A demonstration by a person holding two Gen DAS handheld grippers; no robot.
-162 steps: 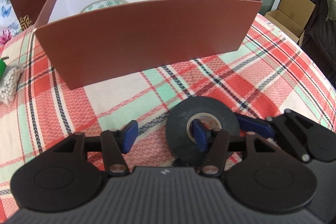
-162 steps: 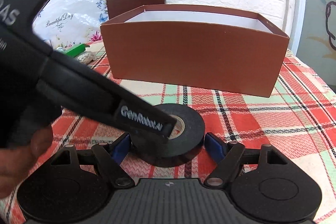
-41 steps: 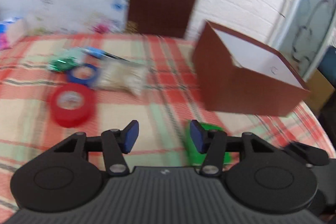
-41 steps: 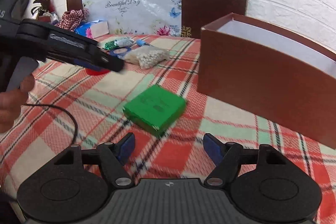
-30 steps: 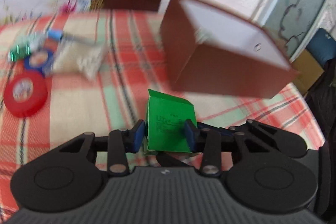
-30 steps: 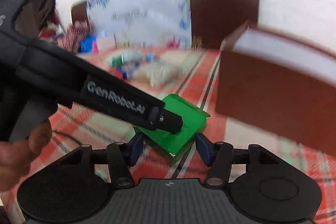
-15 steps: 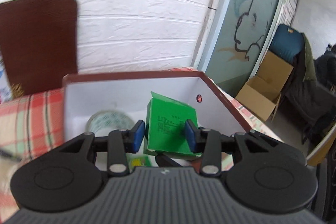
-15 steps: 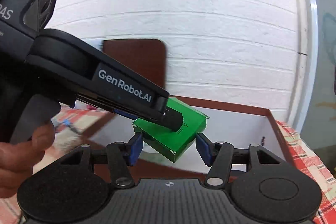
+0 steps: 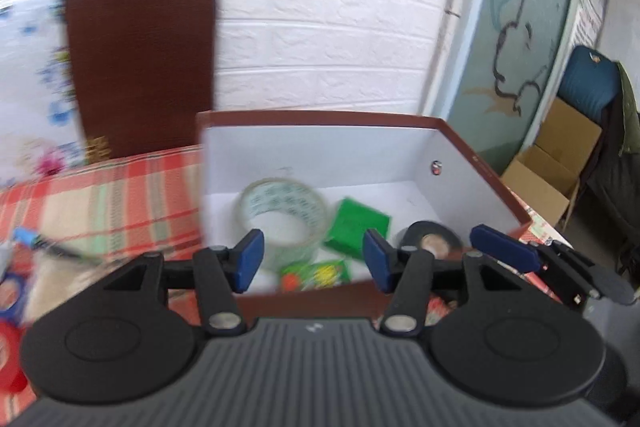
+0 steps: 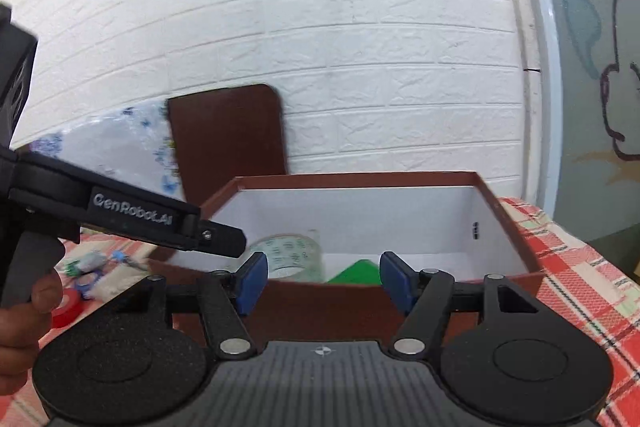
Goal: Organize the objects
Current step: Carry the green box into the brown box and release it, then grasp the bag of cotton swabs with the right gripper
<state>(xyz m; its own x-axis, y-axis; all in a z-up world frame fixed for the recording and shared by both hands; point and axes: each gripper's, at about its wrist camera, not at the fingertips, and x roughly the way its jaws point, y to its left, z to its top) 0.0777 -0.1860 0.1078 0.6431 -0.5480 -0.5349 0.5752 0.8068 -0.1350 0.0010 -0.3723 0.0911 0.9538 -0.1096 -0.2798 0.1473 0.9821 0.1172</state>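
Left wrist view. The left gripper (image 9: pixel 314 263) hangs above the near wall of the brown box (image 9: pixel 486 171), pointing down into it. Its jaws are opening and nothing lies between the blue pads (image 9: pixel 250 261). The green packet (image 9: pixel 356 227) lies flat on the white box floor, below and beyond the gripper, slightly toward its right pad, apart from both pads. A clear tape roll (image 9: pixel 280 215) stands just to the packet's left, a black tape roll (image 9: pixel 430 239) to its right, and a small green-and-orange wrapper (image 9: pixel 316 273) sits against the near wall. The packet's long axis cannot be judged with confidence. The right gripper's finger (image 9: pixel 504 253) shows at the right edge, over the box's near right corner. Outside the box, on the plaid tablecloth (image 9: pixel 120 195), a red tape roll (image 9: pixel 8 355) remains at far left.

Right wrist view. The right gripper (image 10: pixel 320 283) is spread, jaws opening, nothing between them. It points nearly level across the box rim (image 10: pixel 360 179); the green packet (image 10: pixel 354 273) shows only as a corner behind the near wall, ahead of and beneath the jaws. The left gripper's body (image 10: pixel 132 215) crosses at left, held by a hand (image 10: pixel 24 311).

Judgement: the packet is deposited. Remaining items lie to the left, so the left hand is nearer.
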